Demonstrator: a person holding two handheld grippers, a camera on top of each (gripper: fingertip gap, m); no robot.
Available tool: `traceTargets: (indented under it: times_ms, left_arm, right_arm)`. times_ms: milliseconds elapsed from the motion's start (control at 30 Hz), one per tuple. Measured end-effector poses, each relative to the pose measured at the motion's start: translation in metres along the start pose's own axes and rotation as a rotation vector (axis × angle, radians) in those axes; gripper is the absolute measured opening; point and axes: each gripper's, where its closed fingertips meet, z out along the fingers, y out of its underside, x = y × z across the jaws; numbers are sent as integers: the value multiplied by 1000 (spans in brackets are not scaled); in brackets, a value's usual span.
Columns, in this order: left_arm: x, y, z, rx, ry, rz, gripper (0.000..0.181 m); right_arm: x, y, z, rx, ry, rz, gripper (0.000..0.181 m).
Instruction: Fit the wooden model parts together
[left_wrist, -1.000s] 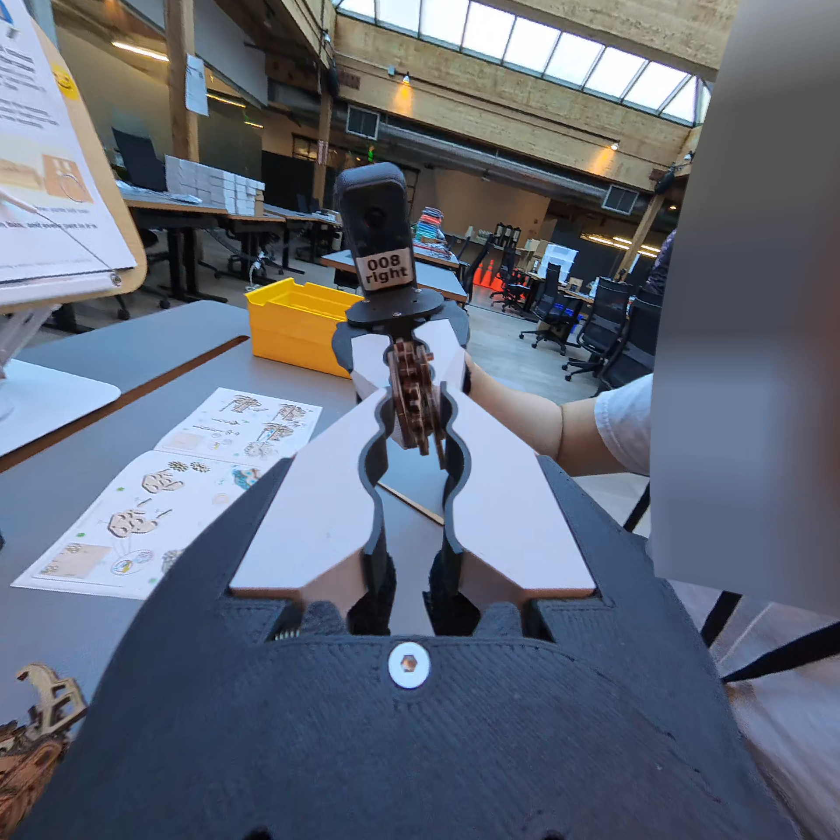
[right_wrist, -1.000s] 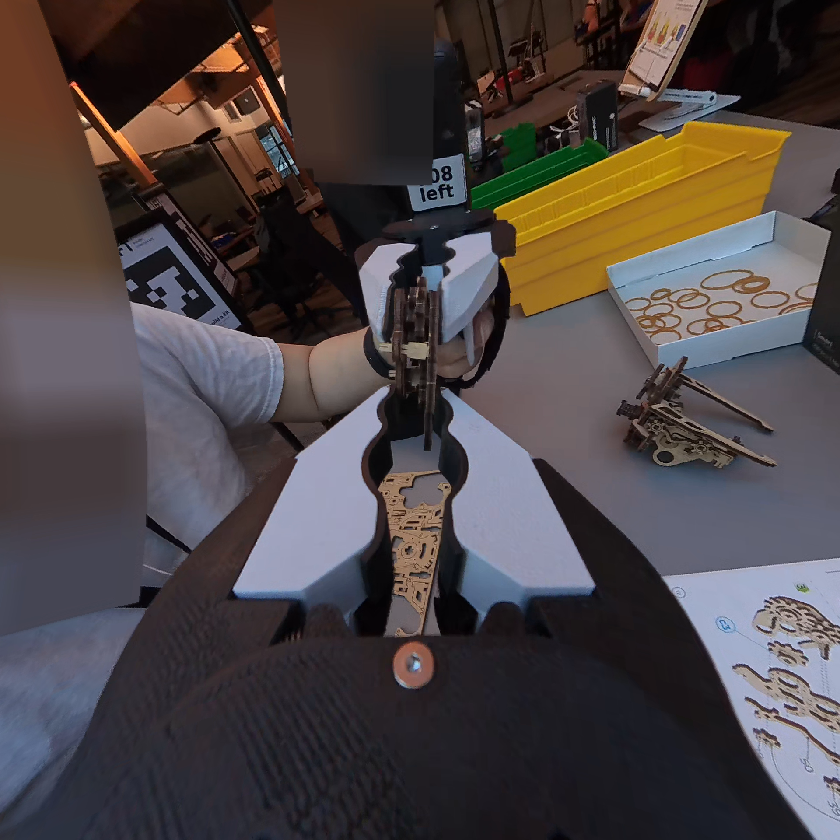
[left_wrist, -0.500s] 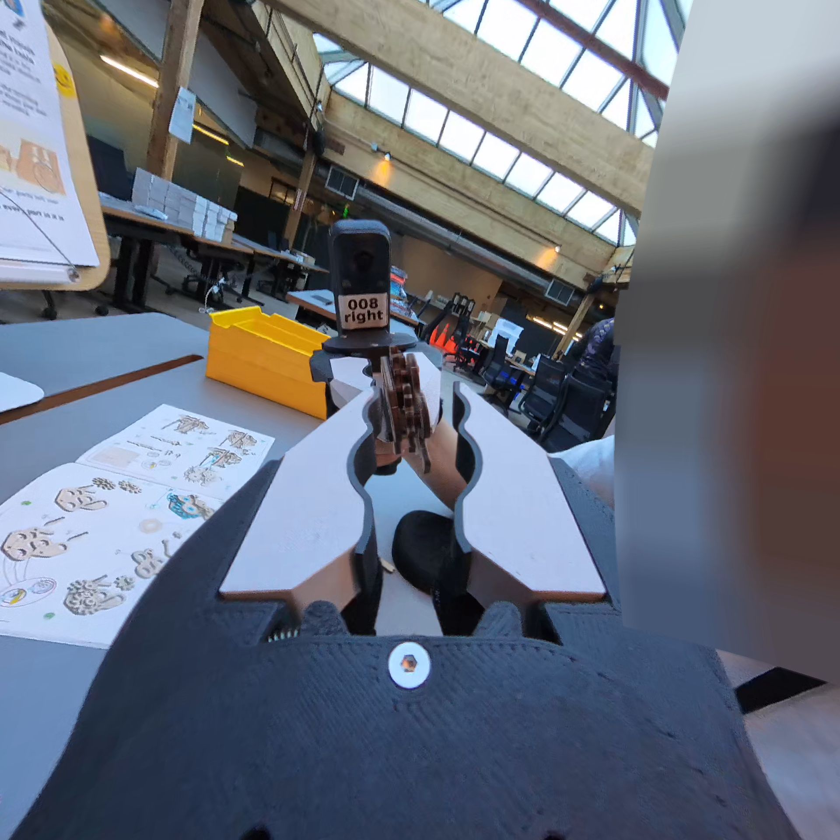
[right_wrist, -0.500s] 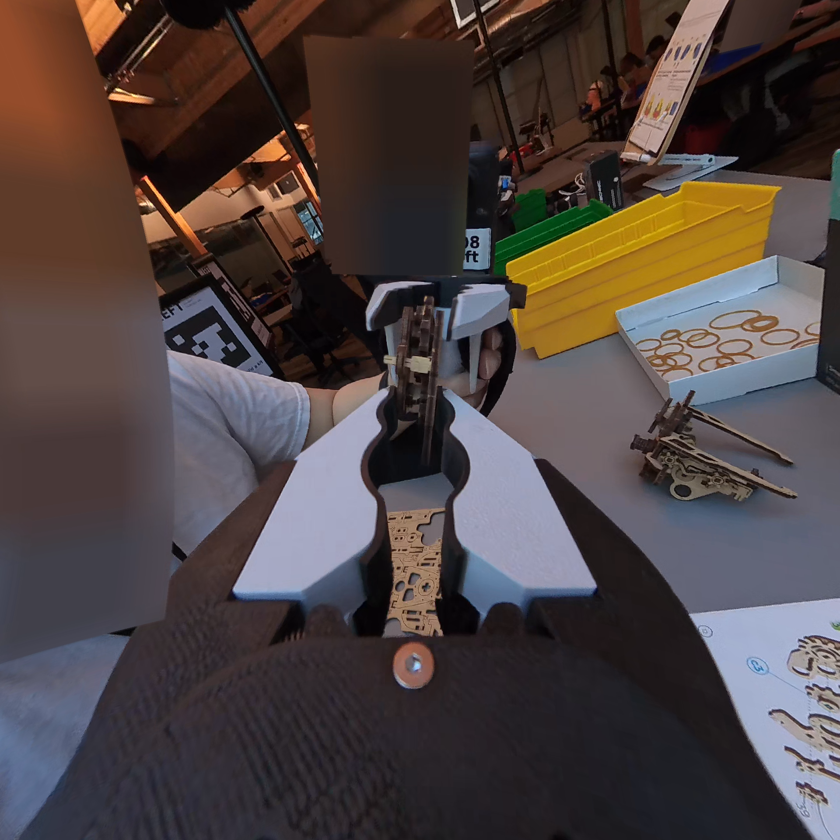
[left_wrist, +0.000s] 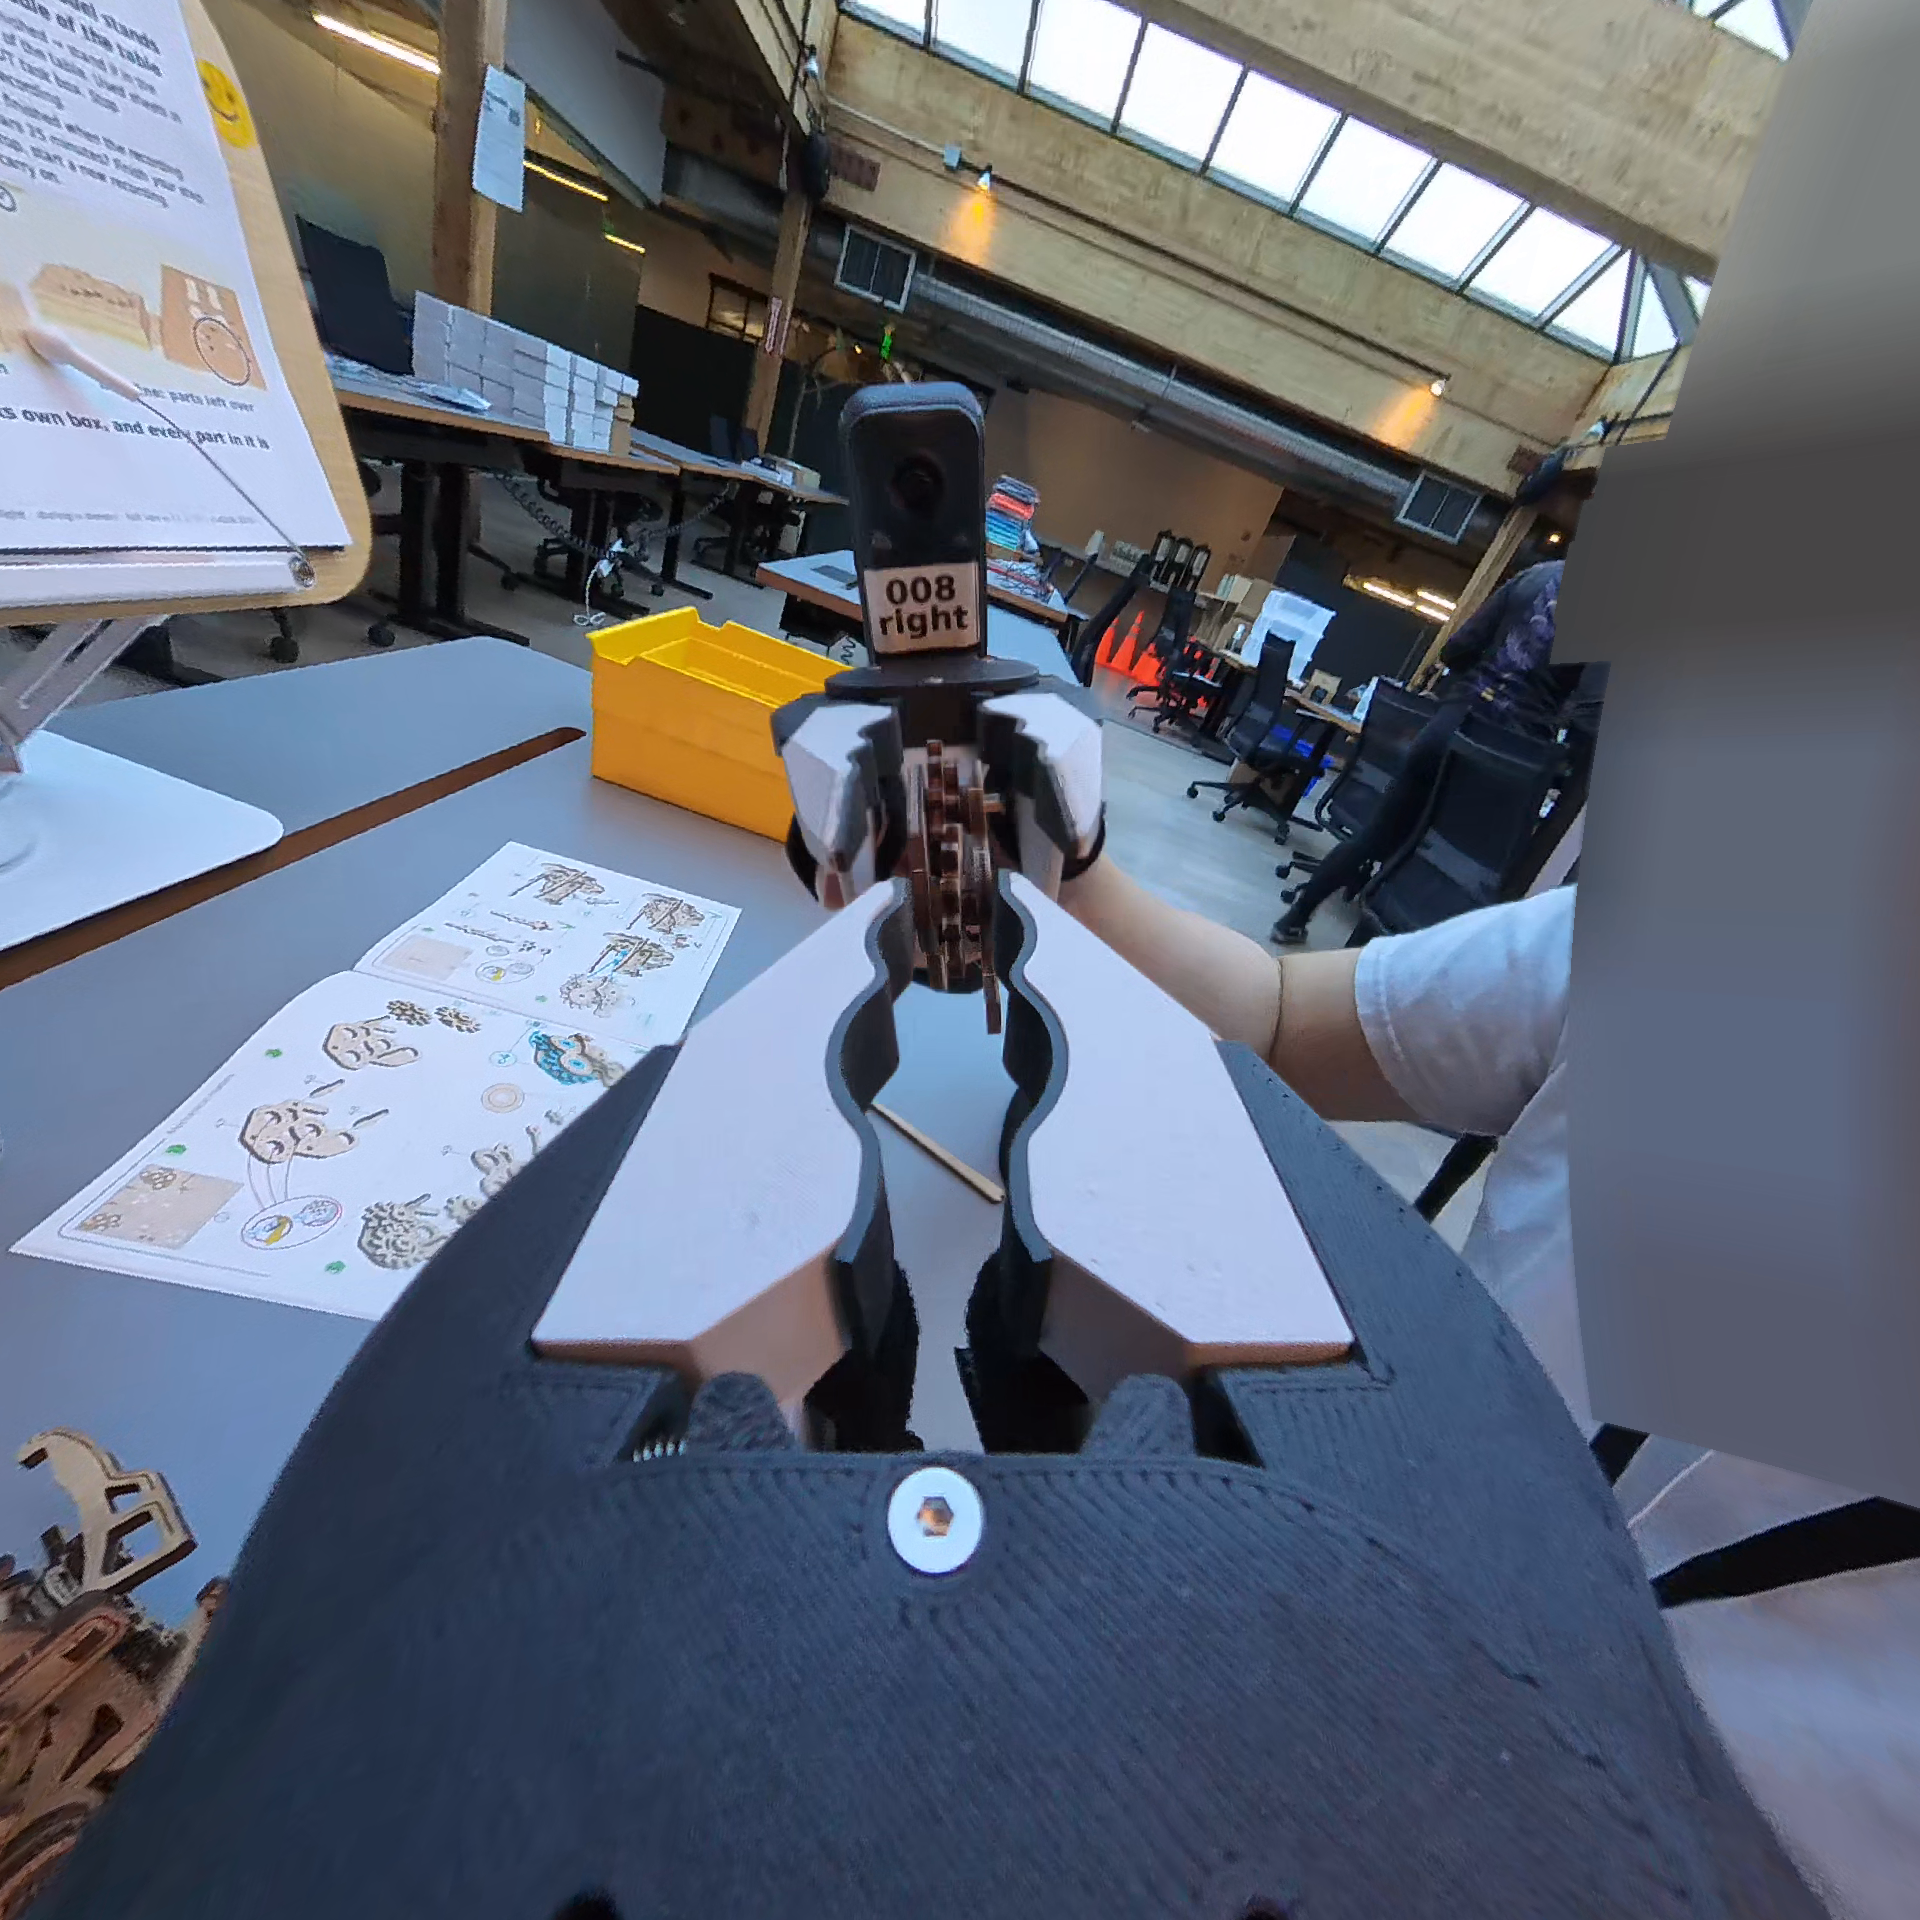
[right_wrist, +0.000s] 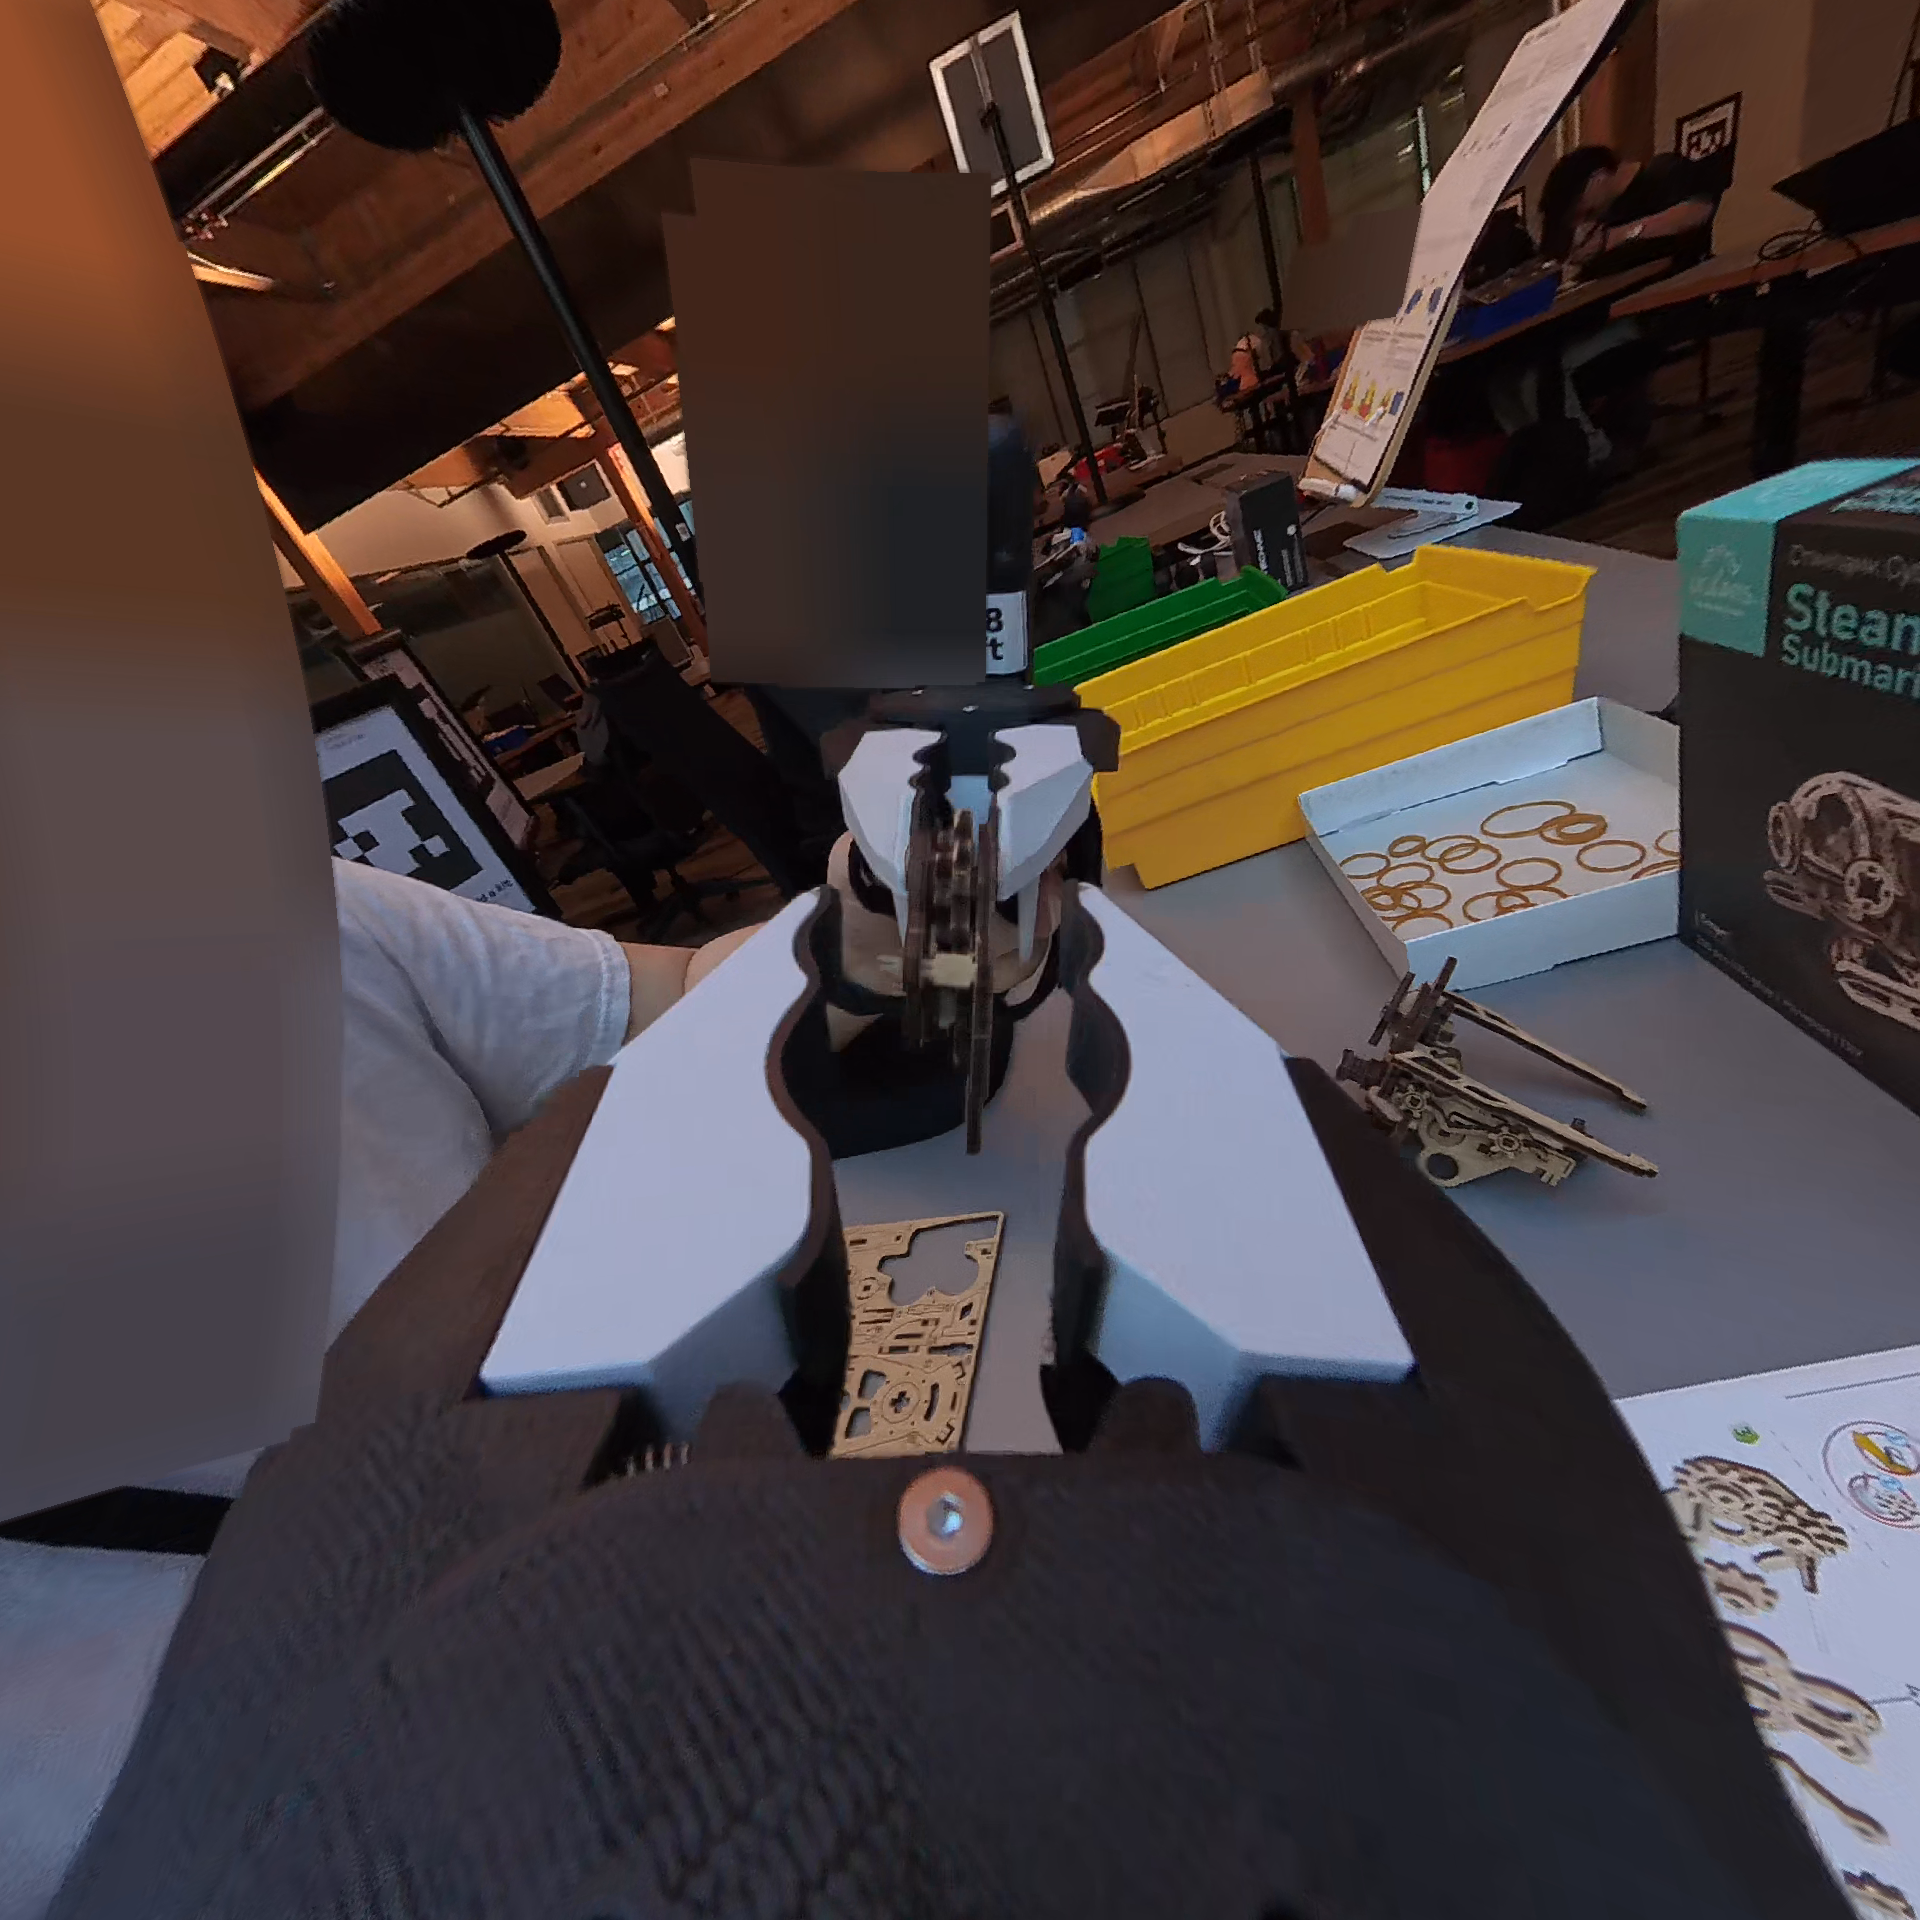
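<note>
A small wooden gear assembly (left_wrist: 951, 894) hangs in the air between my two grippers, which face each other tip to tip. My left gripper (left_wrist: 948, 914) is shut on it; in the right wrist view (right_wrist: 951, 831) its white fingers clamp the assembly (right_wrist: 945, 935) from both sides. My right gripper (right_wrist: 951, 914) is open, with its fingertips spread wide on either side of the assembly and clear gaps between. It also shows in the left wrist view (left_wrist: 940, 800). A wooden parts sheet (right_wrist: 914, 1340) lies on the table below.
A partly built wooden model (right_wrist: 1475, 1112), a white tray of rubber bands (right_wrist: 1496, 862), a yellow bin (right_wrist: 1340, 686) and the kit box (right_wrist: 1808, 831) stand to the right. An instruction sheet (left_wrist: 395, 1060), a thin stick (left_wrist: 935, 1153) and another wooden piece (left_wrist: 73, 1558) lie on the grey table. The tips of both grippers are at nearly the same place. Both grippers' tips are roughly 20 cm from the partly built wooden model (right_wrist: 1475, 1112).
My right gripper has opened and let go of the gear assembly. My left gripper, loose around it half a second ago, has closed on it. Both grippers tilted back down.
</note>
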Motion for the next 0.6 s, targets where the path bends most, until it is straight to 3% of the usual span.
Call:
traceTargets:
  times_ms: [133,267,600]
  left_arm:
    - [8,9,10,-57,-13,93,13]
    - [14,16,13,-123,-19,178,13]
    - [38,2,15,-72,-59,456,13]
  right_arm:
    - [-8,11,2,-120,62,-268,18]
    - [-12,17,-1,-226,111,-406,16]
    - [-39,5,0,-123,48,-613,13]
